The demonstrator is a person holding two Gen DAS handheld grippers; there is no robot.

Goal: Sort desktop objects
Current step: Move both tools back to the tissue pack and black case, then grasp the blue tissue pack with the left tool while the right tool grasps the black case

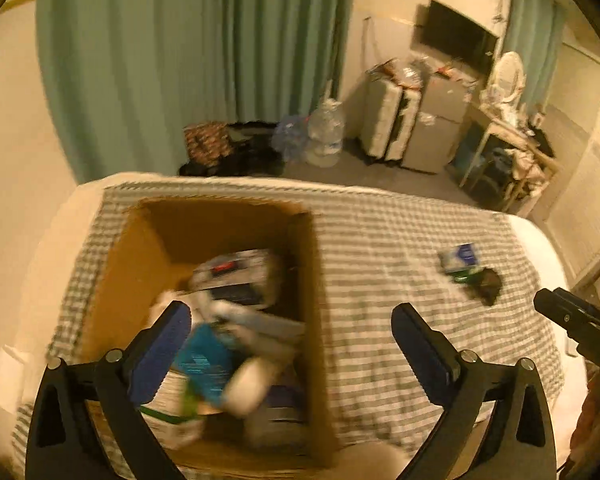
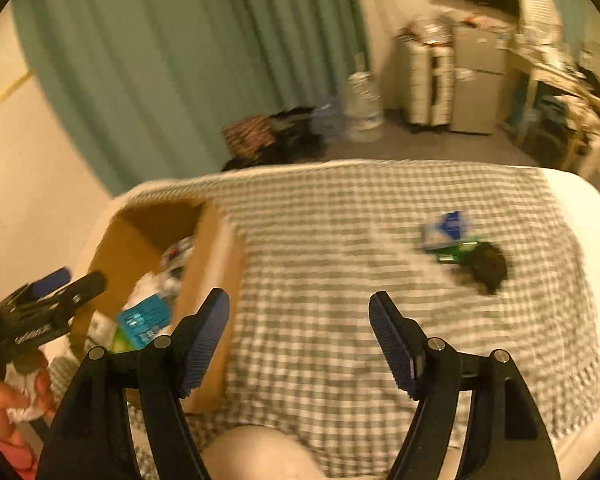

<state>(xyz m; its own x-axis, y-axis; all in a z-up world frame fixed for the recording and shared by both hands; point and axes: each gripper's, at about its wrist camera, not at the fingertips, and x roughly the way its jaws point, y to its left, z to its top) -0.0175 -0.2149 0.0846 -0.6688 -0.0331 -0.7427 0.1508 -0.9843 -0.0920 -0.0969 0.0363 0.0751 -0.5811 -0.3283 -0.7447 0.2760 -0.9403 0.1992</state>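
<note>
An open cardboard box (image 1: 140,264) stands on the checked cloth (image 1: 380,264) and holds several packets and bottles, among them a teal packet (image 1: 204,360). My left gripper (image 1: 292,320) is open and empty, above the box's near right part. A blue-and-white packet (image 1: 460,258), a green item and a dark object (image 1: 488,280) lie on the cloth to the right. In the right wrist view my right gripper (image 2: 298,308) is open and empty over the cloth, right of the box (image 2: 204,264). The packet (image 2: 448,228) and dark object (image 2: 488,264) lie ahead to its right.
The cloth covers a white bed (image 2: 580,208). Beyond it are green curtains (image 1: 180,60), bags and a water jug (image 1: 326,132) on the floor, suitcases, a small fridge (image 1: 440,120) and a cluttered desk at the right.
</note>
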